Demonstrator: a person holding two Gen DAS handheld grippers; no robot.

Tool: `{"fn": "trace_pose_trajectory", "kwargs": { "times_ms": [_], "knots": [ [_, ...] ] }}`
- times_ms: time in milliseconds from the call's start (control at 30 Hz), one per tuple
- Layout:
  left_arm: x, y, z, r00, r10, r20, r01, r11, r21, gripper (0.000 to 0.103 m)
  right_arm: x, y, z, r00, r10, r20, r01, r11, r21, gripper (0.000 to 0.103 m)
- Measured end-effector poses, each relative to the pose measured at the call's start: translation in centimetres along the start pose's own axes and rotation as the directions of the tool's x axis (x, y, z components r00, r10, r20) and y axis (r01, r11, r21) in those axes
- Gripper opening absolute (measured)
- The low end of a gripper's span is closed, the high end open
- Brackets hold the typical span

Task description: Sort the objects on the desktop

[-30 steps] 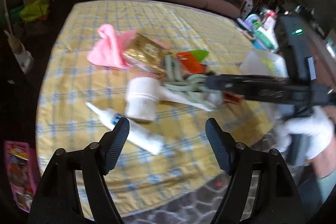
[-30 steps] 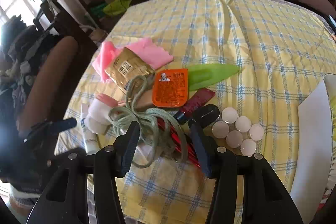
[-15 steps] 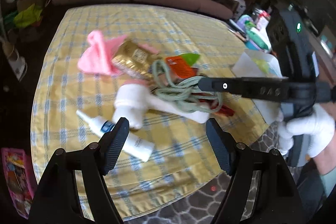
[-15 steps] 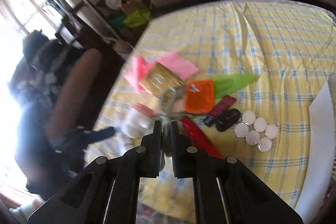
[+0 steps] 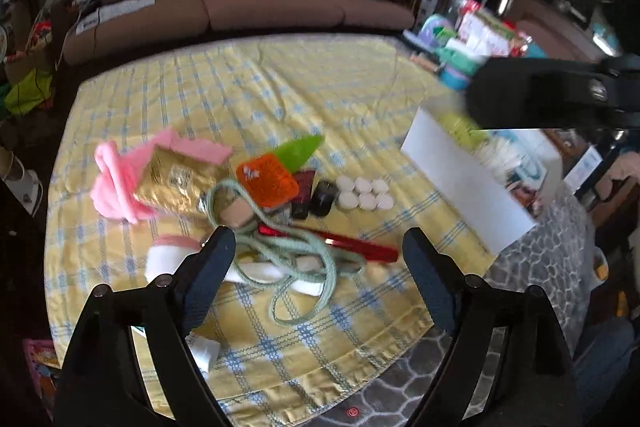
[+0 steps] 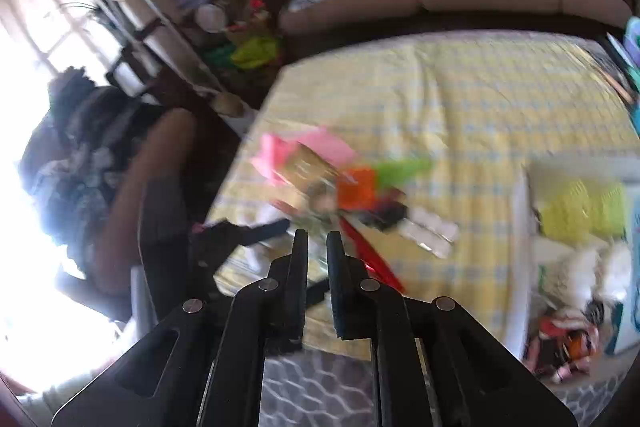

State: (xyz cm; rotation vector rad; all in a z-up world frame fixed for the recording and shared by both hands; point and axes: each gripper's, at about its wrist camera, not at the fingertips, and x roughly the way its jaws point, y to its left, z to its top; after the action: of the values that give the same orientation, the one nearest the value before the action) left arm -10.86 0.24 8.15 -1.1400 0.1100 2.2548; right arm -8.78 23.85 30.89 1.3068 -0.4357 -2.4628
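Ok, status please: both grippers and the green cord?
Left gripper: jaws opening, empty. Right gripper: shut, nothing seen held. Green cord on tablecloth, tangled over red stick.

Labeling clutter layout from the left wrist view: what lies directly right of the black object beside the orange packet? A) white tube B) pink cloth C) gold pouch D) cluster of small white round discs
D: the cluster of small white round discs sits just right of the black object, on the yellow checked tablecloth, while the pink cloth and gold pouch lie well to the left.
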Motion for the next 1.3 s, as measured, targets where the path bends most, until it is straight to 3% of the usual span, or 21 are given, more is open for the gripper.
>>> {"fn": "trace_pose_trajectory", "kwargs": {
  "times_ms": [67,133,167,267,400,567,667,767,867,1033,1100,1133,1167,1300],
  "knots": [
    [1.6,-0.3,-0.3,0.999,0.026,-0.045,-0.026,1.000,0.009,0.081,0.8,-1.3,-1.2,1.000,0.002,-0.016,-0.001,1.000,0.030,0.012],
    [3.5,-0.6,-0.5,0.993,0.074,-0.095,-0.072,0.997,0.024,0.067,1.4,-2.1,-2.1,1.000,-0.009,-0.029,0.010,0.999,0.041,0.013],
    [4.0,-0.5,-0.8,0.991,0.074,-0.108,-0.073,0.997,0.019,0.048,1.7,-2.5,-2.4,0.999,-0.014,-0.034,0.016,0.999,0.044,0.014],
    [4.4,0.0,-0.9,0.994,0.030,-0.106,-0.033,0.999,-0.031,0.006,2.4,-3.7,-3.0,0.999,-0.020,-0.038,0.022,0.999,0.048,0.022],
    [3.1,0.5,-0.7,0.997,-0.019,-0.078,0.014,0.997,-0.069,0.004,3.3,-4.3,-3.6,1.000,-0.013,-0.024,0.013,0.999,0.037,0.029],
    [-1.5,1.5,0.8,0.991,-0.130,0.022,0.132,0.981,-0.145,0.004,2.8,-2.5,-3.8,0.998,0.049,0.048,-0.048,0.999,-0.013,0.047],
    [-5.2,1.1,2.7,0.981,-0.178,0.081,0.187,0.973,-0.134,0.004,1.2,0.0,-3.0,0.989,0.083,0.123,-0.074,0.994,-0.082,0.061],
    [-8.5,0.0,4.7,0.969,-0.217,0.120,0.230,0.967,-0.108,0.004,-0.4,2.6,-2.1,0.980,0.092,0.176,-0.062,0.984,-0.166,0.064],
    [-11.5,-1.4,6.5,0.950,-0.272,0.154,0.287,0.954,-0.088,0.004,-1.4,4.7,-1.1,0.976,0.046,0.211,0.002,0.975,-0.224,0.068],
    [-16.0,-4.6,8.7,0.922,-0.335,0.196,0.348,0.937,-0.035,0.004,-1.2,4.8,0.3,0.974,0.029,0.224,0.016,0.981,-0.193,0.070],
    [-17.6,-5.6,9.4,0.911,-0.351,0.216,0.362,0.932,-0.014,0.004,-1.6,4.1,0.0,0.966,0.082,0.247,-0.042,0.986,-0.162,0.054],
    [-18.3,-5.8,9.5,0.908,-0.355,0.224,0.367,0.930,-0.013,0.003,-1.6,3.6,0.1,0.963,0.098,0.251,-0.065,0.989,-0.136,0.028],
    [-18.9,-6.0,9.6,0.908,-0.350,0.232,0.363,0.931,-0.016,0.003,-1.6,3.0,0.1,0.961,0.123,0.248,-0.100,0.990,-0.102,0.021],
    [-20.9,-5.1,9.5,0.887,-0.377,0.267,0.403,0.914,-0.048,0.005,-3.1,1.3,0.1,0.937,0.160,0.312,-0.164,0.986,-0.013,0.015]
  ]
}}
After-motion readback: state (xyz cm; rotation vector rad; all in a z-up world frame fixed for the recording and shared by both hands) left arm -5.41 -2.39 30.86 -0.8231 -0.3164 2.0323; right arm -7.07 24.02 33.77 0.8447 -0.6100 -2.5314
